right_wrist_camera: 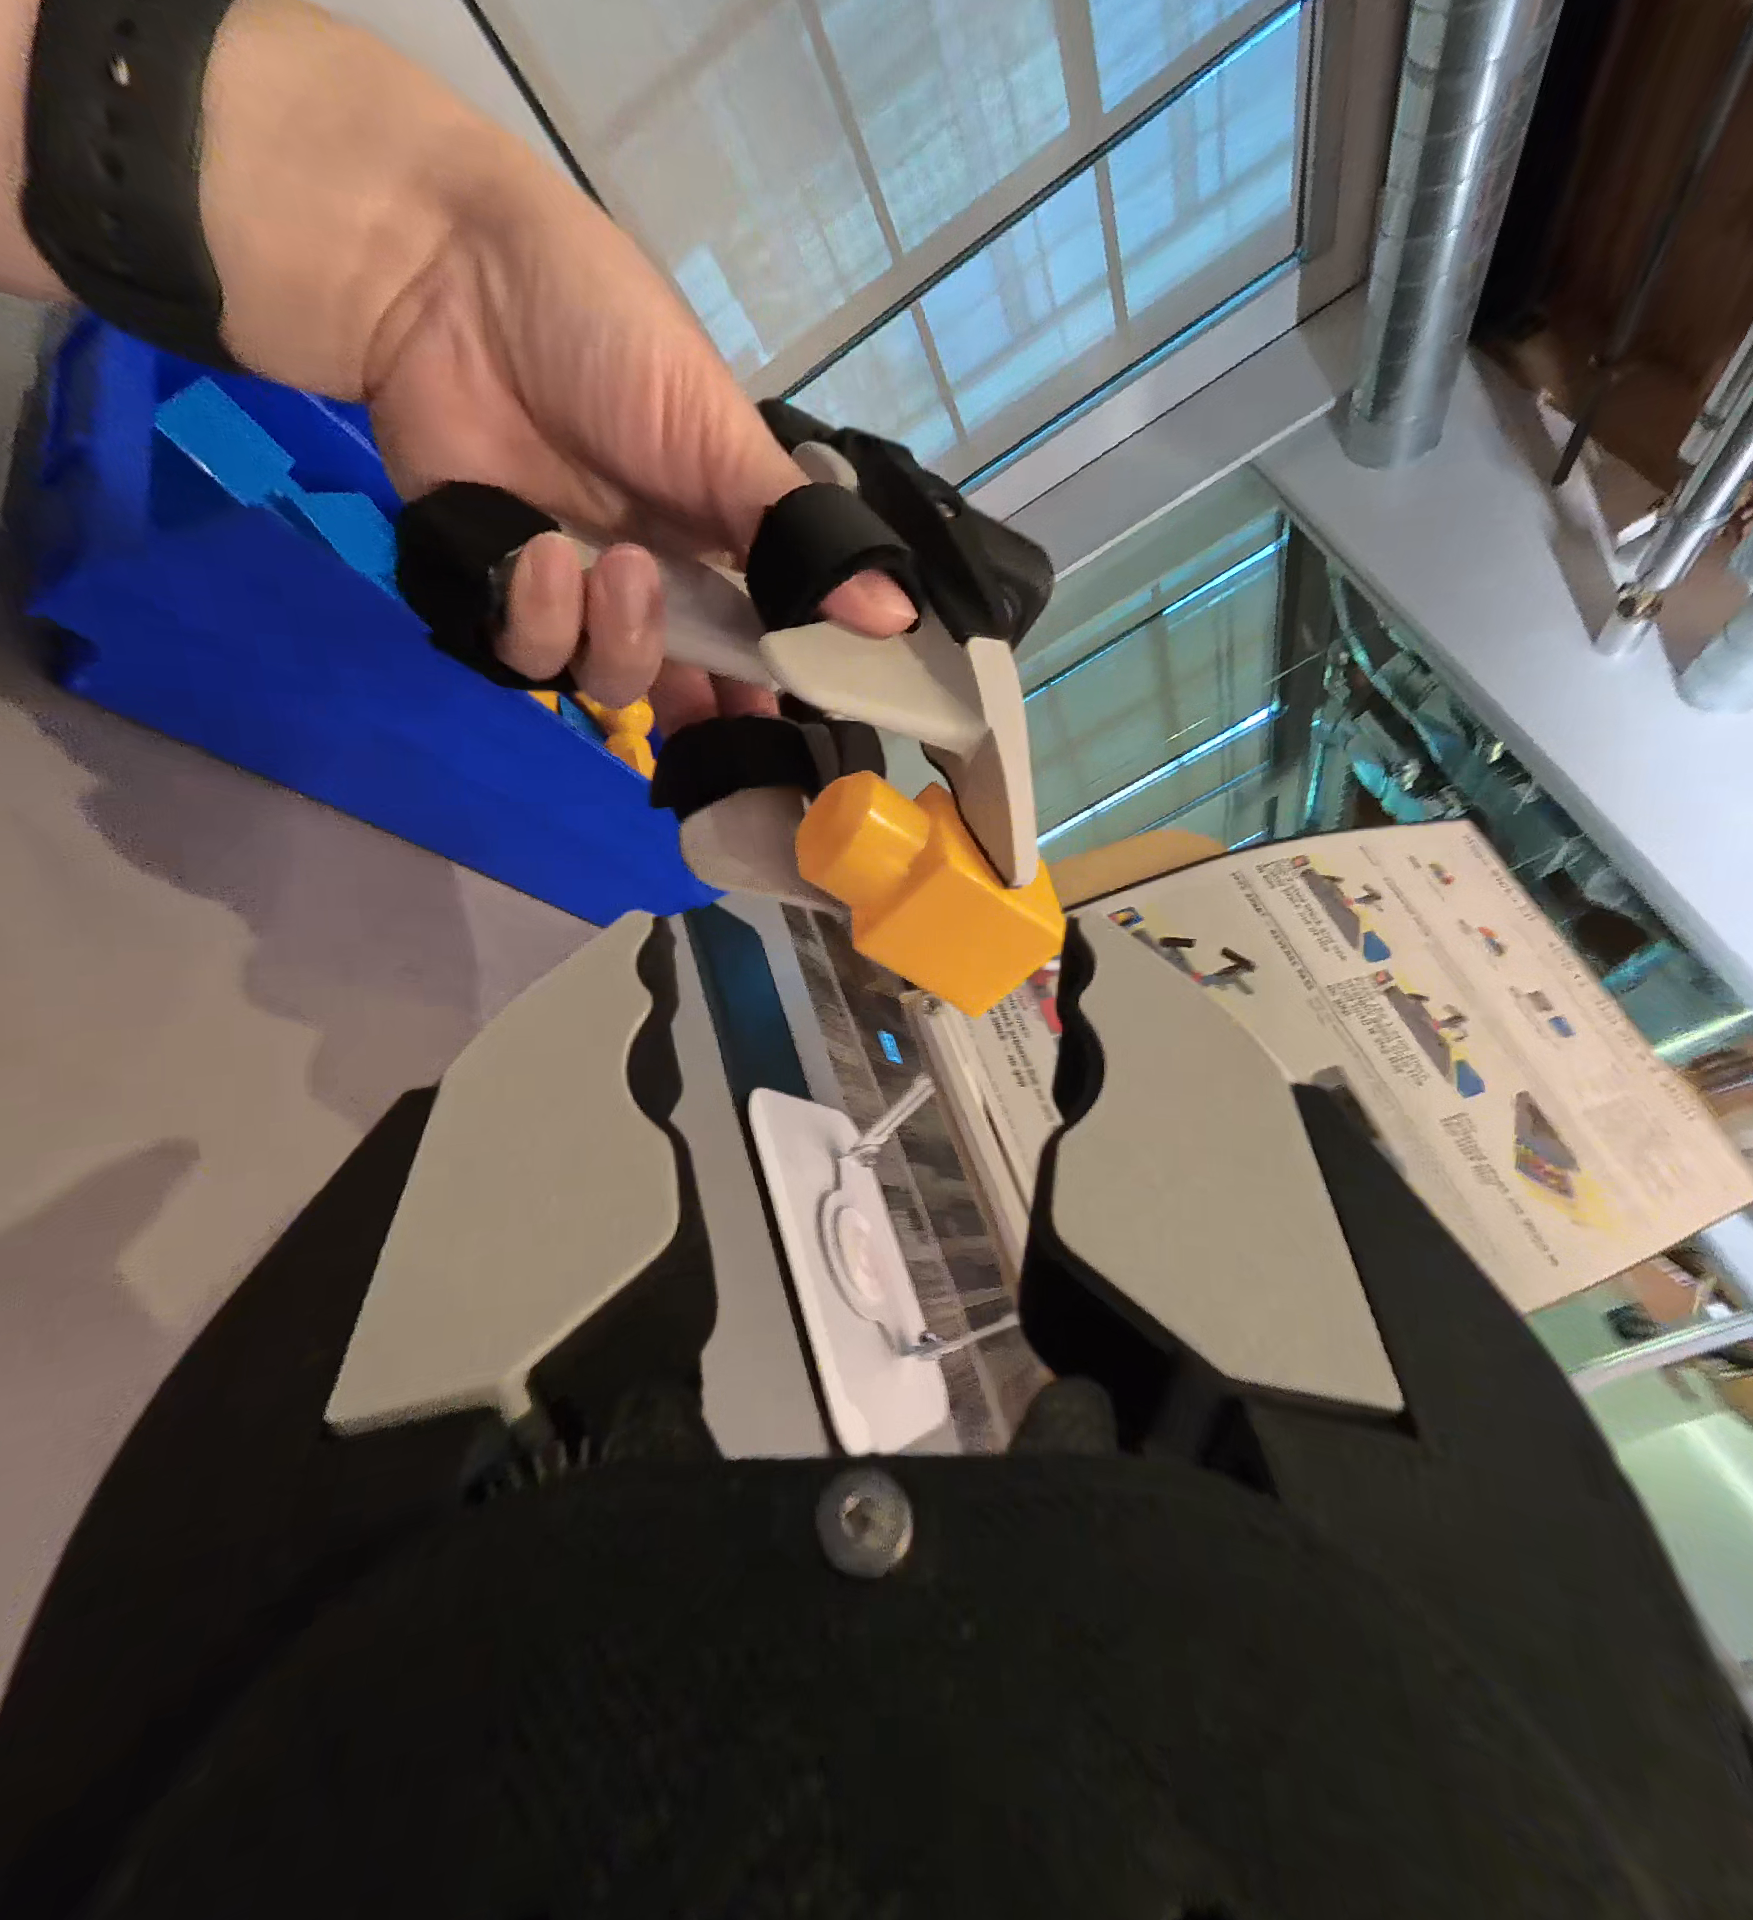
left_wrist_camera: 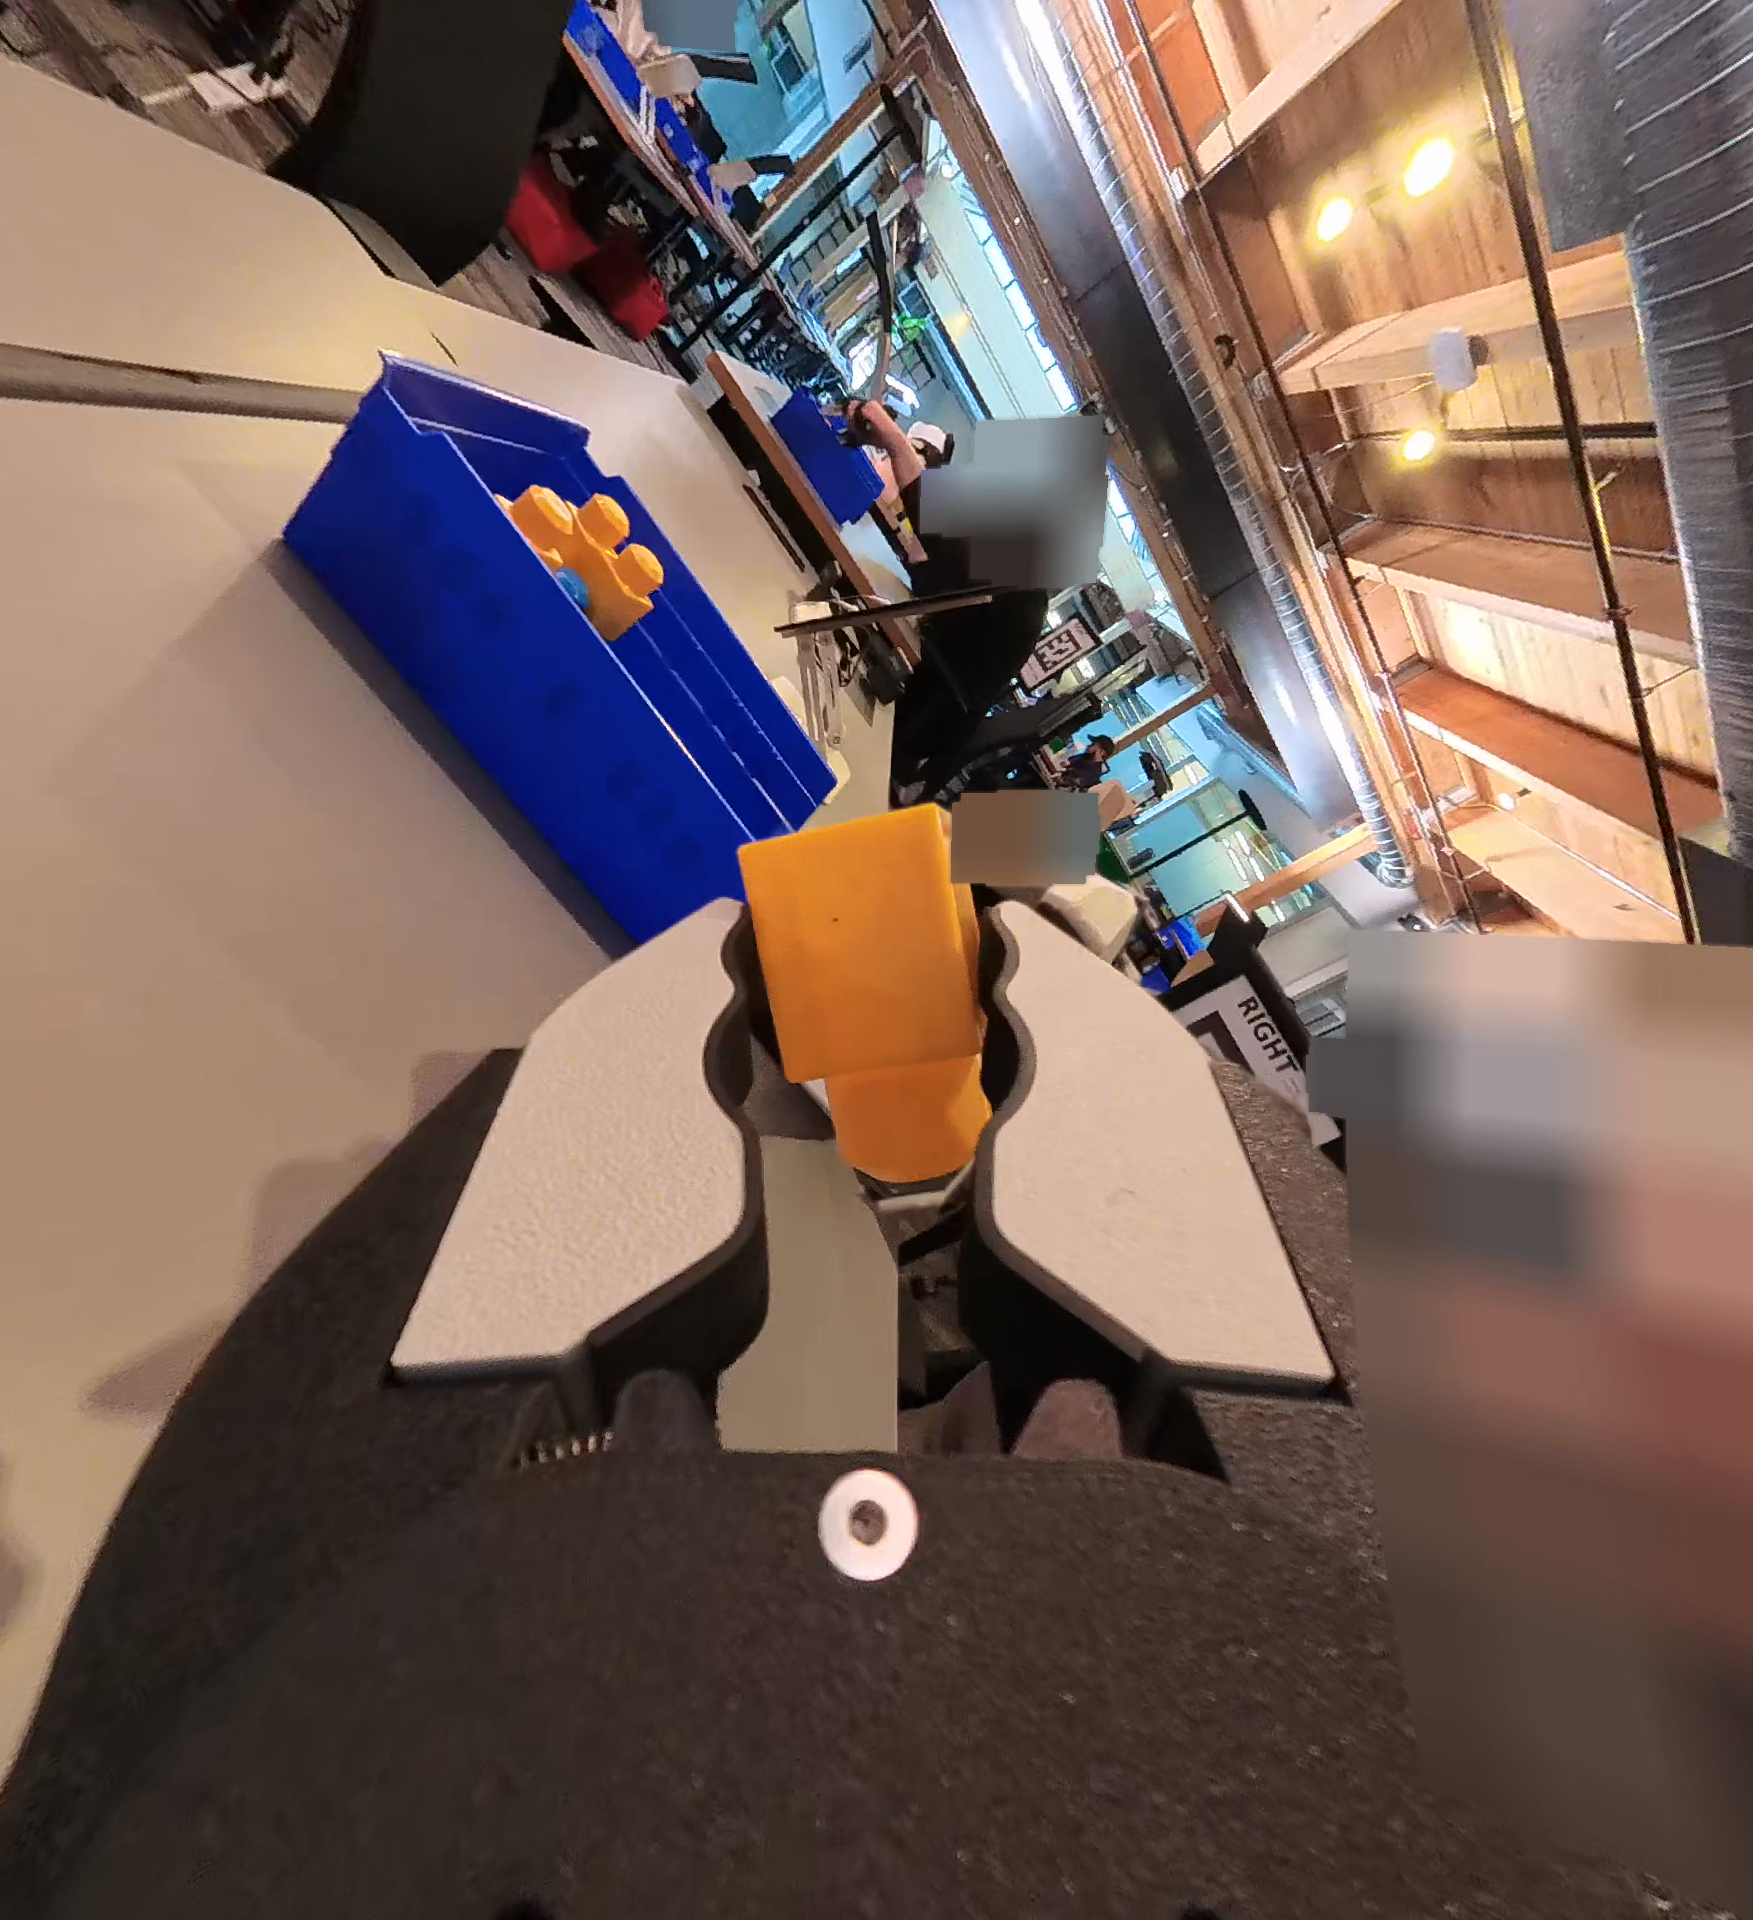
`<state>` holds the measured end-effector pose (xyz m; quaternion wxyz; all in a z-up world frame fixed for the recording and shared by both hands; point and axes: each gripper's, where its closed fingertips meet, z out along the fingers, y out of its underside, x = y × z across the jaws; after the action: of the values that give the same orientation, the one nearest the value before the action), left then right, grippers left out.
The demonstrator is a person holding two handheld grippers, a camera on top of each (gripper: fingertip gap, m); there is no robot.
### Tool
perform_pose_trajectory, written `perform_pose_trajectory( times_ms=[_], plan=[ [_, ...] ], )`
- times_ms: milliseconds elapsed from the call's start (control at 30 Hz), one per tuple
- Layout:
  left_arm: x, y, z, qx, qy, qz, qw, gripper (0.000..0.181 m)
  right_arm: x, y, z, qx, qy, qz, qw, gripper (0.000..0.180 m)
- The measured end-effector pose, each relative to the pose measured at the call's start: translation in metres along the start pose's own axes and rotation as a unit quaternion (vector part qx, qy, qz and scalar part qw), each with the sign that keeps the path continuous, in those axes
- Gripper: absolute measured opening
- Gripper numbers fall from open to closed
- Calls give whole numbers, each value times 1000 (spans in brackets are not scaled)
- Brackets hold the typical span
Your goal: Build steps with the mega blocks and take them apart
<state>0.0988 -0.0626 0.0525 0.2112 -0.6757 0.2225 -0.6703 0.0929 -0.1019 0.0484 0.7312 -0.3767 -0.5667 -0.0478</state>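
My left gripper (left_wrist_camera: 867, 935) is shut on a single orange mega block (left_wrist_camera: 856, 966) and holds it in the air, stud end toward the camera. In the right wrist view a hand holds this left gripper (right_wrist_camera: 913, 862), its grey fingers (right_wrist_camera: 1002, 769) clamped on the same orange block (right_wrist_camera: 945, 914). My right gripper (right_wrist_camera: 864, 940) is open and empty, its tips just below the block, which sits at the mouth of the jaws without being gripped. A blue bin (left_wrist_camera: 539, 665) on the table holds more orange blocks (left_wrist_camera: 591, 540).
The blue bin (right_wrist_camera: 332, 675) lies to the left, with blue blocks (right_wrist_camera: 228, 457) inside. A grey table (left_wrist_camera: 176, 831) lies under it. A printed instruction sheet (right_wrist_camera: 1423, 1039) and a white flat fitting (right_wrist_camera: 851, 1278) lie beyond my right gripper. Windows and people are far behind. Spacing between my two grippers at the tips: around 4 cm.
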Motion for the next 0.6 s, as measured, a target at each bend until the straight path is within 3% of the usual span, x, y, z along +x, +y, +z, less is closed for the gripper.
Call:
perform_pose_trajectory(
  times_ms=[133,300,433,600],
  plan=[
    [-2,5,6,-11,-6,1,1000,41,0,8,1,-13,16,-49,999,71],
    [-4,5,11,-2,-19,12,1000,41,-2,7,5,2,-17,97,995,76],
    [-7,4,17,6,-40,29,999,41,16,8,3,1,12,180,984,79],
    [-1,2,21,21,-38,41,998,41,15,23,7,-19,-14,289,957,79]
  ],
)
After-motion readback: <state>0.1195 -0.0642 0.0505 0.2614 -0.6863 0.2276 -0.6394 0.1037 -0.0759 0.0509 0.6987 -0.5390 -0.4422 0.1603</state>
